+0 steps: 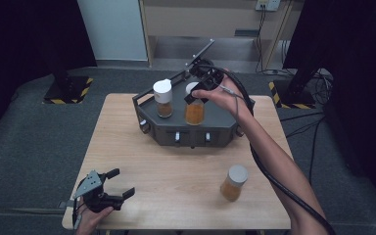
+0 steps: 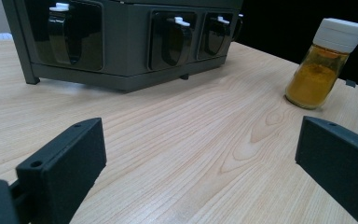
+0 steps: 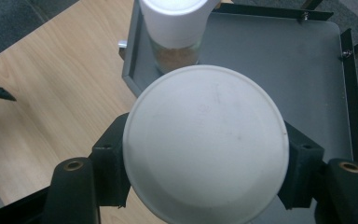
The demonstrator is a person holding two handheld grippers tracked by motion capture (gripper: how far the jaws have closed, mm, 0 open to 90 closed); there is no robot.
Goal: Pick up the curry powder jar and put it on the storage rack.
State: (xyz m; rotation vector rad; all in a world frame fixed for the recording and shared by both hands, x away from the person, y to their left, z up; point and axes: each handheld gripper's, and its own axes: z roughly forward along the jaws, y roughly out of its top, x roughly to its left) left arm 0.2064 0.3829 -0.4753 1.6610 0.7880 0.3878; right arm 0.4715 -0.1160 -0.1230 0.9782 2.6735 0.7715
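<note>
L gripper (image 1: 111, 187) rests at the table's (image 1: 176, 166) near-L corner, jaws spread wide, nothing between them. Its own view looks low across the wood: a loose spice jar (image 2: 325, 63) w/ white cap & yellow-orange powder stands beyond the R-hand jaw, well apart; the dark rack's (image 2: 126, 46) front face w/ three white-tipped levers sits ahead of the other jaw. High view adds what that misses: rack top holds two more jars.

R gripper (image 3: 205, 154) is over the rack, jaws closed on the white cap of an orange-powder jar (image 3: 205, 144), one jaw each side. High view shows this jar (image 1: 194, 108) upright on the rack tray. Just past the jaws stands a taller white-capped jar (image 3: 177, 28), near but apart.
</note>
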